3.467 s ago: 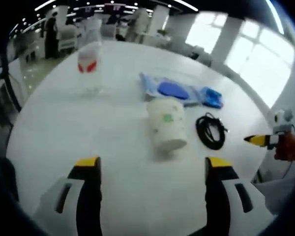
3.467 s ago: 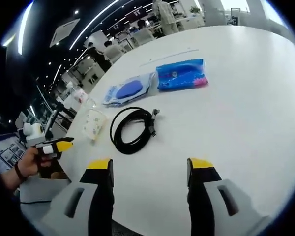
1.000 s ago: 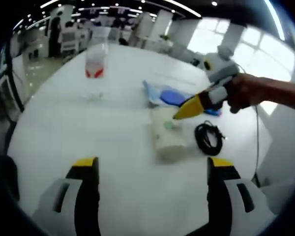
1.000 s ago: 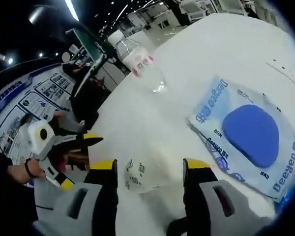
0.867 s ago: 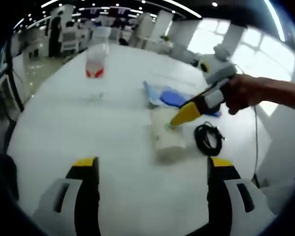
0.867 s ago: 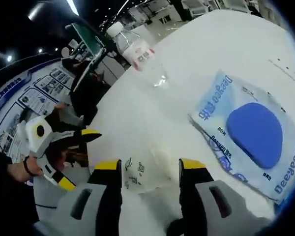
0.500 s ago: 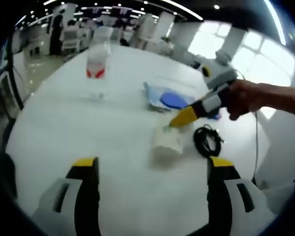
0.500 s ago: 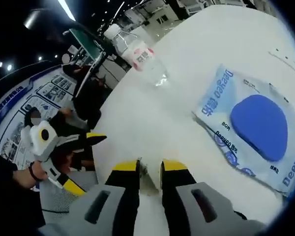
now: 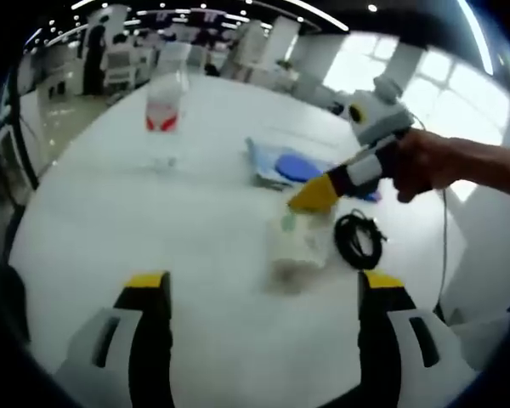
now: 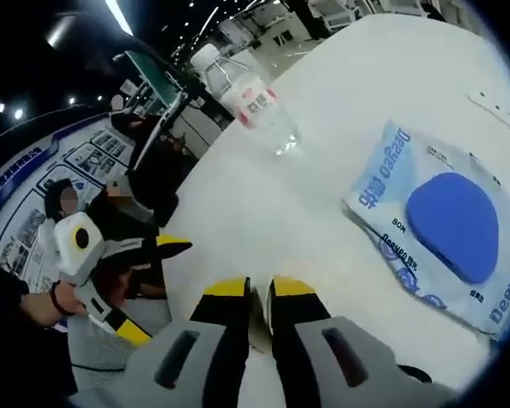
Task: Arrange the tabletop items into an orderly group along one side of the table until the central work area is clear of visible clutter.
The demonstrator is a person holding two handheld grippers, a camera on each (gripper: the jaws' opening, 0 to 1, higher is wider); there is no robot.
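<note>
A white paper cup (image 9: 297, 242) with a green print is near the middle of the round white table (image 9: 153, 221), blurred and tilted. My right gripper (image 9: 310, 197) comes in from the right, held by a hand, and is shut on the cup's rim. In the right gripper view its jaws (image 10: 257, 289) are nearly together with a thin edge of the cup (image 10: 257, 319) pinched between them. My left gripper (image 9: 259, 280) stands open over bare table, short of the cup. It also appears in the right gripper view as the left gripper (image 10: 153, 287), open, in a hand.
A coiled black cable (image 9: 357, 238) lies right of the cup. Behind it lies a blue wipes pack (image 9: 293, 166) (image 10: 442, 221). A clear water bottle with a red label (image 9: 164, 115) (image 10: 251, 102) stands at the far left. Chairs and people are beyond the table edge.
The right gripper's jaws have closed on the cup's rim, and the cup has tipped up from lying on its side. The left gripper has stayed open and still.
</note>
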